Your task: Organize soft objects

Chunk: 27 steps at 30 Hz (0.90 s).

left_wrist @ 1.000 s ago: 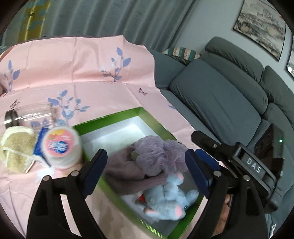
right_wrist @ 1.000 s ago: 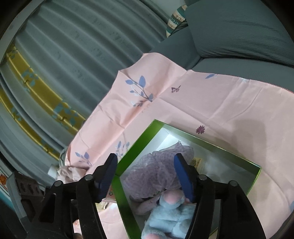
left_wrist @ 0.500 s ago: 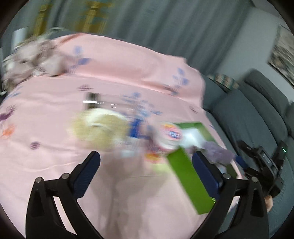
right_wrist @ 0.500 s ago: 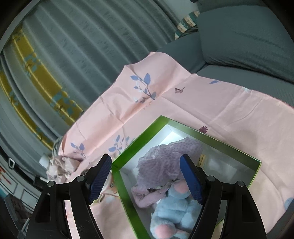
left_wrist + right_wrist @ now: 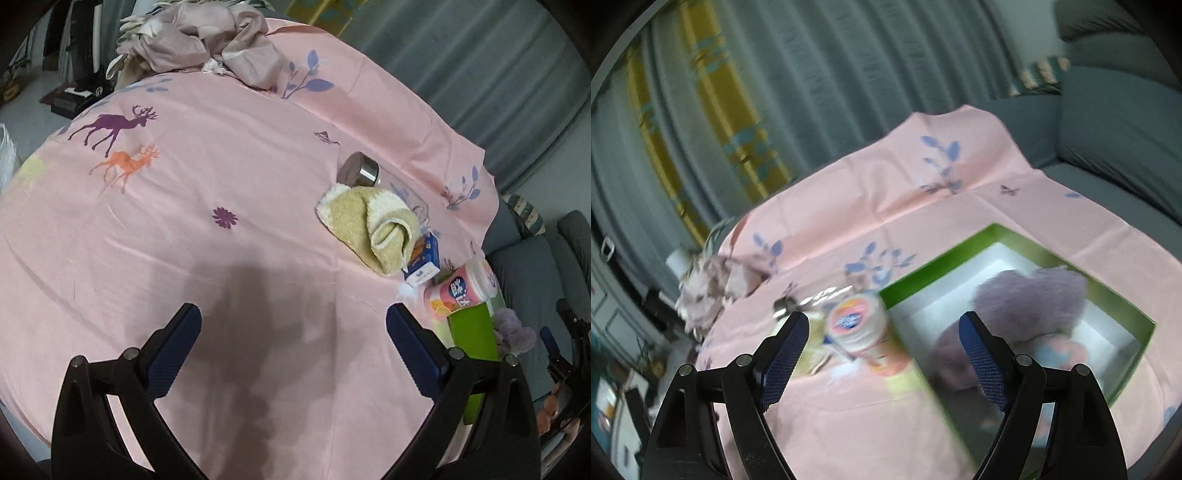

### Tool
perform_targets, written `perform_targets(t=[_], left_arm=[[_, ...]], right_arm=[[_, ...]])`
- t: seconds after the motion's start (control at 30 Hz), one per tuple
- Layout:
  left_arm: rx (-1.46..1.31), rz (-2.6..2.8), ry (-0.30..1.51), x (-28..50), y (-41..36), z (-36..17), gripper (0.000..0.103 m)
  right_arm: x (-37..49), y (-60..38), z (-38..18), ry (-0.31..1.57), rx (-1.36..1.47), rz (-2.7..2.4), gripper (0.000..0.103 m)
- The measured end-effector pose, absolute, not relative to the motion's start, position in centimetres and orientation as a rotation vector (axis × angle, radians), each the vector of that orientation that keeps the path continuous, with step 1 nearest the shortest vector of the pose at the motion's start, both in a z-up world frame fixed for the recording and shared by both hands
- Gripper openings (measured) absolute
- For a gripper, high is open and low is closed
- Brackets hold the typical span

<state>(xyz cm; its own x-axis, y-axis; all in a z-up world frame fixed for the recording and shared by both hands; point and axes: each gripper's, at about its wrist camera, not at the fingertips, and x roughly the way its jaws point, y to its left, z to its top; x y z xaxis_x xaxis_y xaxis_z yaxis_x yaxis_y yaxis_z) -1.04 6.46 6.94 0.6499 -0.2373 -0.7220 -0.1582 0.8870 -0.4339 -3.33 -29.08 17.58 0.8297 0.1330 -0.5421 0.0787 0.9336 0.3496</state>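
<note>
Soft objects lie in two places on the desk, which is covered by a pink cloth (image 5: 229,258) printed with deer and leaves. We see a folded cream-and-tan towel (image 5: 373,229) out on the cloth toward the right edge, touching a clear bottle with a metal cap (image 5: 360,171) behind it and a small blue carton (image 5: 423,260) on its near side. Just beside the carton a pink cup (image 5: 461,291) lies on its side against the green box (image 5: 1004,317). Inside the box, in the right wrist view, we make out a purple mesh puff (image 5: 1034,299) and a light blue plush toy (image 5: 1060,350), both blurred. A crumpled heap of pale fabric (image 5: 199,44) sits at the far edge of the desk.

Our left claw (image 5: 291,350) hovers open above bare cloth near the front edge, gripping nothing. Our right claw (image 5: 884,365) is also spread wide and empty, over the box's left wall and the pink cup.
</note>
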Motion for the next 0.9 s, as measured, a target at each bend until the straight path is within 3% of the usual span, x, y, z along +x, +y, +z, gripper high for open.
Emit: perform_targets(t=[0.33, 0.63, 0.67, 0.8, 0.9], left_arm=[[-0.522, -0.001, 0.83, -1.3, 8.8, 7.9, 0.1], [-0.636, 0.045, 0.846, -0.7, 11.9, 7.2, 0.1], [-0.645, 0.046, 0.846, -0.7, 12.1, 7.2, 0.1], [-0.672, 0.034, 0.85, -0.6, 12.3, 7.2, 0.1], [-0.668, 0.028, 0.863, -0.4, 12.2, 7.1, 0.1]], right_arm=[[3.1, -17.2, 16.1, 0.774, 0.218, 0.101, 0.084], [11.6, -9.3, 9.2, 0.952, -0.027, -0.006, 0.083], [12.0, -8.9, 8.7, 0.962, -0.06, -0.015, 0.079], [13.3, -8.3, 5.7, 1.024, -0.141, -0.023, 0.039], [13.0, -9.2, 6.5, 0.993, -0.094, -0.003, 0.025]])
